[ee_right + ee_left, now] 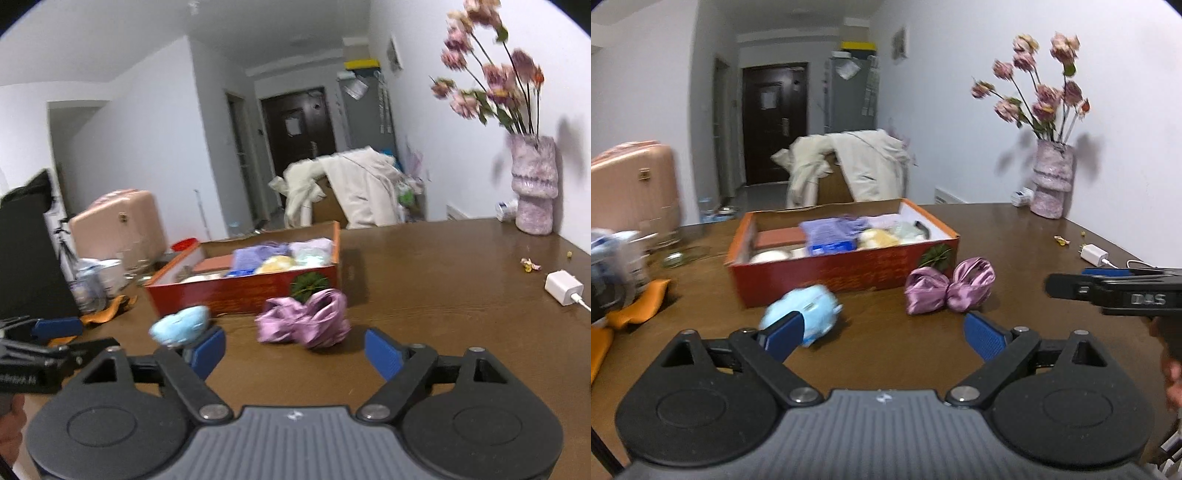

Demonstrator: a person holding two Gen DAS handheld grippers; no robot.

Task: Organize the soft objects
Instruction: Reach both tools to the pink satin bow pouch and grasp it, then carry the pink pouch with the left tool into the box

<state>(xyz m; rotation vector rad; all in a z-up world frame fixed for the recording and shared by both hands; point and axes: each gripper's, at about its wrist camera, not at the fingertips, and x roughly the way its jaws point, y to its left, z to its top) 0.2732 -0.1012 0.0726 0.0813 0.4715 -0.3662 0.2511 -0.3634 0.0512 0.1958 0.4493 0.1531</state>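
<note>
On the brown counter [1015, 229], a light blue plush toy [805, 310] is lying in front of the red box [842, 269], its long axis slanting from near-left to far-right. It is sitting just past the left pad of the left hand-held gripper [882, 334], whose jaws are standing spread with nothing between them. Further right, a purple satin bow [303, 323] is lying crosswise, ahead of the right hand-held gripper [295, 350], also spread and empty. That gripper's side is reading "DAS". Soft items are filling the box.
</note>
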